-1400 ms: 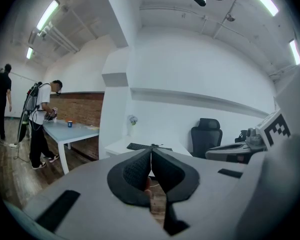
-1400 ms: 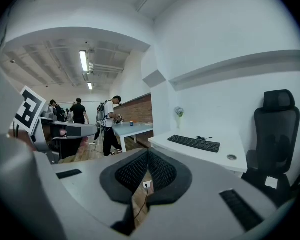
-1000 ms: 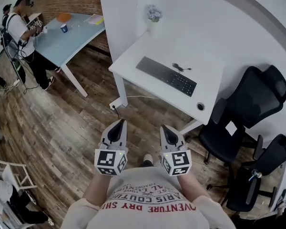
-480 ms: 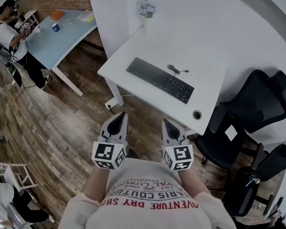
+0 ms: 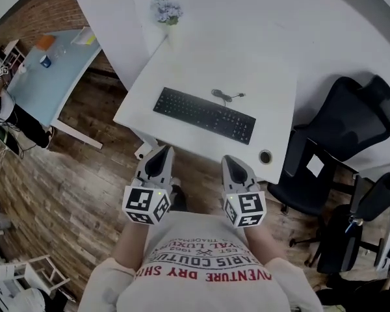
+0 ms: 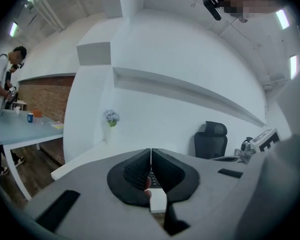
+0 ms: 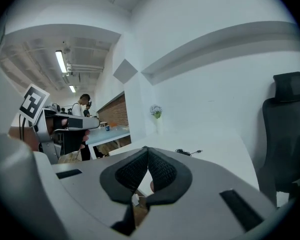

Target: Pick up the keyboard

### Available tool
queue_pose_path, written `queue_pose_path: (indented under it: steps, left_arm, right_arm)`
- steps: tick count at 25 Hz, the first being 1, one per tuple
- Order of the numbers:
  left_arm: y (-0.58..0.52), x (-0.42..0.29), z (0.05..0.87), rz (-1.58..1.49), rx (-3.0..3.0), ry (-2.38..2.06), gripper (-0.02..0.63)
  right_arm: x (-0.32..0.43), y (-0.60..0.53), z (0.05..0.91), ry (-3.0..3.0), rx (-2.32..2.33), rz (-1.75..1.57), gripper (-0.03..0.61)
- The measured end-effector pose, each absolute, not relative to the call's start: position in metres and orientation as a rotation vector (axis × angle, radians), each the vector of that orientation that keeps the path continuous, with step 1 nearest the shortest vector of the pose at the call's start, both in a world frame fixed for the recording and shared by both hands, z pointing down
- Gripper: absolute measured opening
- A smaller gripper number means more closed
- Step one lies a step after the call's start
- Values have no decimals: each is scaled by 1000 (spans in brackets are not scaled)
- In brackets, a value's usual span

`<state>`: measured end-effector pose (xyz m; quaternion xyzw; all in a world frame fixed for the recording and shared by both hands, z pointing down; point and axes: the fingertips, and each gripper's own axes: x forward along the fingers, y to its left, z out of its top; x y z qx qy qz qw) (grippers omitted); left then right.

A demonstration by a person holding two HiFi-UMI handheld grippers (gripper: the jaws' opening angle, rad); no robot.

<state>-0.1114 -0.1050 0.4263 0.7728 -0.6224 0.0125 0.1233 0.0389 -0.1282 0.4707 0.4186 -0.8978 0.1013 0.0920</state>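
Compared with a second earlier, the two grippers have come from well back on the wooden floor right up to the desk's near edge, so the keyboard now sits much closer ahead of them. The left gripper [image 5: 160, 153] has its jaws pressed together with nothing between them, as its own view shows plainly. The right gripper [image 5: 232, 162] is likewise closed and empty. They are held side by side, both pointing toward the desk [image 5: 247, 57] and only slightly downward. Just beyond their tips, past the desk edge, lies the keyboard [image 5: 204, 114]. Its left end is almost straight ahead of the left gripper, and its right end reaches a little past the right gripper's outer side. Nothing touches it yet. I judge the approach nearly done. Opening the jaws, reaching over the edge, gripping and lifting are all still to come. The keyboard is black, slim and flat, with a separate block of keys at its right end, and it lies slightly skewed to the desk edge. Its thin cable [image 5: 226, 96] lies loose on the desk just behind it and may trail on lifting. A round hole [image 5: 265, 156] in the desktop sits just ahead and right of the right gripper. A small plant [image 5: 166, 10] stands far ahead to the left, and black office chairs [image 5: 351, 129] are off to the right.
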Motion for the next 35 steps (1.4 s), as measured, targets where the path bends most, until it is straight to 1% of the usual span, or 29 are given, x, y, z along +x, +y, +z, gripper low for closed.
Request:
queue_pose_path:
  steps: [10,20,29,35]
  left_arm:
    - [-211,-160,428,119,2424,-1559,28]
    - [-276,-216,468,253,2433,-1389,28]
    - [-299,-215,513,312,2325,-1326,28]
    - [-317,-214,553,442,2259,-1300,28]
  right_arm:
    - [-2,-203,467,-2547,1533,347,25]
    - [-31,-247,481,-2373,1740,420,25]
    - [10,-267,522,-2241,1767,605,25]
    - [49,-289,561,-2118,1715,675,26]
